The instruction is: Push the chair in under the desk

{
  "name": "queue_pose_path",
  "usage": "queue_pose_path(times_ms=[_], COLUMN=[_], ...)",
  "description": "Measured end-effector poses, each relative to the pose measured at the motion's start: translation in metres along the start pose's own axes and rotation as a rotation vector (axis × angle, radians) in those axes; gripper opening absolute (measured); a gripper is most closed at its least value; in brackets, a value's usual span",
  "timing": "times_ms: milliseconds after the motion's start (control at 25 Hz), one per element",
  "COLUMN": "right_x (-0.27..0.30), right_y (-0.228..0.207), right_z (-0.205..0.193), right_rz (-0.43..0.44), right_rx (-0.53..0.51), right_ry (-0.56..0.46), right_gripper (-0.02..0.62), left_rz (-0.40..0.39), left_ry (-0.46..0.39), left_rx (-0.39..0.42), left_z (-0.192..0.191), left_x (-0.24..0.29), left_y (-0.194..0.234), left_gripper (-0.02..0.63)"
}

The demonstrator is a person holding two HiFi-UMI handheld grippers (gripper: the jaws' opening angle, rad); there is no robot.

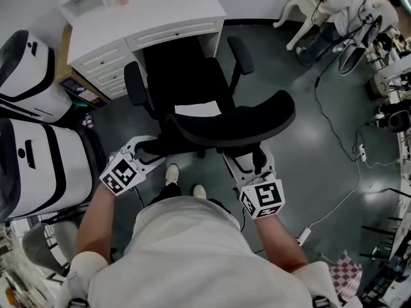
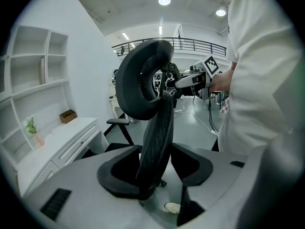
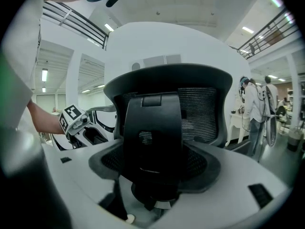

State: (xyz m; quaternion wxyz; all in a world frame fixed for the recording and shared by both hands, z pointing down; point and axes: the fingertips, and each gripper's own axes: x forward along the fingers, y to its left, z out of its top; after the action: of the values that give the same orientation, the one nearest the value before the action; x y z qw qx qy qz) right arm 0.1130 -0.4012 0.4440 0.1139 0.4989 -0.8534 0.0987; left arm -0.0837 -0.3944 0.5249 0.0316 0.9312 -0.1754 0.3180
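A black office chair (image 1: 186,76) stands facing a white desk (image 1: 148,11), its seat partly under the desk's opening. Its curved backrest (image 1: 231,124) is nearest me. My left gripper (image 1: 149,147) is at the backrest's left end, and in the left gripper view the mesh edge (image 2: 155,142) fills the space between the jaws of the left gripper (image 2: 155,168). My right gripper (image 1: 253,162) is at the right part of the backrest. In the right gripper view the right gripper (image 3: 155,171) is closed round the black spine (image 3: 152,132) behind the mesh.
Two white machines (image 1: 32,165) stand close on the left, beside the desk's drawer unit (image 1: 106,66). Cables (image 1: 340,133) and a power strip (image 1: 303,236) lie on the grey floor at right. My shoes (image 1: 172,174) are just behind the chair. A person (image 3: 252,113) stands far right.
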Motion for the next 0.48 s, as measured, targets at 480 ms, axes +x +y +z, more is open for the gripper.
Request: queue_pose_path(times_ms=[480], right_x=[0.033], right_y=[-0.007], right_z=[0.011], right_rz=[-0.021], right_rx=[0.008], right_ry=[0.015], right_gripper=[0.308], left_rz=[0.000], left_ry=[-0.006], left_rx=[0.040], left_z=[0.001], left_x=[0.000], left_y=[0.038], left_gripper=[0.201])
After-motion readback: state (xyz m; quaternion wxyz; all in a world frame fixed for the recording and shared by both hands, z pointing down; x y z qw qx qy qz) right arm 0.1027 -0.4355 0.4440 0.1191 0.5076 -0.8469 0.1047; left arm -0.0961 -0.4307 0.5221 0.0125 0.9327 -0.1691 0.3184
